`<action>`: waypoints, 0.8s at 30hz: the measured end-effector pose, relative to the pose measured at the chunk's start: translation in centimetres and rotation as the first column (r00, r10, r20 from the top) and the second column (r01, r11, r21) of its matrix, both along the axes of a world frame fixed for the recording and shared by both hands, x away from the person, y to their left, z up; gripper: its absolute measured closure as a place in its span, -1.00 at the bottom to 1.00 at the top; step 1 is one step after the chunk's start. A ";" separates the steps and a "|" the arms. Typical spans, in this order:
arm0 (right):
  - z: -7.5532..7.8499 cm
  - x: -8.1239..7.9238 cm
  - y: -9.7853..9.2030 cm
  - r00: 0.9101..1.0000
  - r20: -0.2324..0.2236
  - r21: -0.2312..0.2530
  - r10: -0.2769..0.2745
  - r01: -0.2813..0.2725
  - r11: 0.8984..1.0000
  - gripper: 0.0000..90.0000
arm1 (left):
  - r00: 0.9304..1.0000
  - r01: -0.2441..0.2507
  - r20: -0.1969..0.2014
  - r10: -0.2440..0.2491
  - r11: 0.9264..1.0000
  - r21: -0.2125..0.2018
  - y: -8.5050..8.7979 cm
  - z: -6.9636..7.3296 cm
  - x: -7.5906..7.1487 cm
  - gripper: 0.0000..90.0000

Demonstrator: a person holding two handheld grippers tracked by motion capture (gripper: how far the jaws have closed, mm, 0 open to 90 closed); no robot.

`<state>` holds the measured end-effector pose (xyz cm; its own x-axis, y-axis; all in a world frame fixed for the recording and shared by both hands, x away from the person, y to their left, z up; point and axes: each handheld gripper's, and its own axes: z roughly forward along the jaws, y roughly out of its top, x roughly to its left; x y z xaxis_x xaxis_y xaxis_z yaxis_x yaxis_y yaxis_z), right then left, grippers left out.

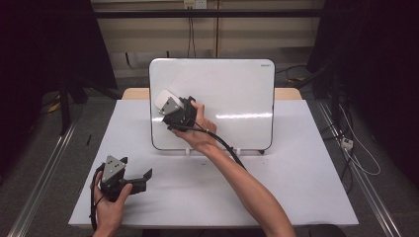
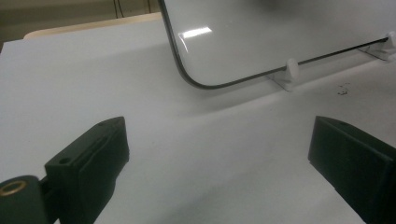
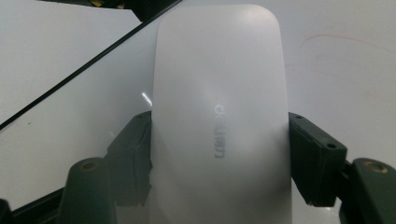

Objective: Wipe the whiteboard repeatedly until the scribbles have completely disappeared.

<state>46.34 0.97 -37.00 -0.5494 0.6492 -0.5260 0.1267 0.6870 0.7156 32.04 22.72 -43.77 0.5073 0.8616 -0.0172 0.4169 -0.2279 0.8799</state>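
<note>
Fingers of the right gripper (image 1: 170,107) pinch a white eraser (image 1: 164,100), seen from the high view against the upper left part of an upright whiteboard (image 1: 232,98). That whiteboard stands on small white feet near the far side of the white desk (image 1: 276,182). One hand (image 1: 197,131) grasps this gripper, the forearm reaching in from the bottom edge, and a black cable trails down from it. Nearer the person, at the desk's left front, the left gripper (image 1: 136,170) is held just above the desk with its fingers spread and nothing between them, well apart from the whiteboard.

Seen from the left gripper view, both black fingers (image 2: 91,163) stand wide apart over bare desk (image 2: 70,79). Beyond them the lower rounded corner of the whiteboard (image 2: 261,37) shows its dark rim, and a white foot (image 2: 288,74) props up its lower edge. A few dark specks lie on the desk near that foot.

Seen from the right gripper view, the eraser (image 3: 219,116) runs upward between the two fingers (image 3: 313,158), which press on its long sides. Faint grey lettering runs along its smooth back. Behind it lies the whiteboard's surface (image 3: 345,60), with faint reddish marks at the upper right, and the board's dark edge crosses diagonally at the left.
</note>
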 end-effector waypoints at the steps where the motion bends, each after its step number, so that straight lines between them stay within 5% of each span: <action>1: 0.2 0.1 -0.1 1.000 0.006 0.001 -0.002 0.002 1.000 -0.30 | 1.000 0.000 0.001 0.000 1.000 -0.001 0.0 0.0 0.0 -0.89; 7: 2.5 2.0 -1.3 0.998 -0.009 0.050 -0.065 0.065 0.997 -0.30 | 1.000 -0.006 0.001 0.006 1.000 -0.006 0.3 0.0 -0.1 -0.89; 15: 4.1 3.0 -4.0 0.988 -0.021 0.121 -0.156 0.157 0.980 -0.30 | 1.000 -0.007 0.001 0.007 1.000 -0.007 0.5 0.1 -0.2 -0.89; 24: 4.5 2.6 -11.2 0.956 -0.045 0.217 -0.291 0.293 0.931 -0.30 | 1.000 -0.009 0.001 0.009 1.000 -0.004 0.3 0.0 -0.1 -0.89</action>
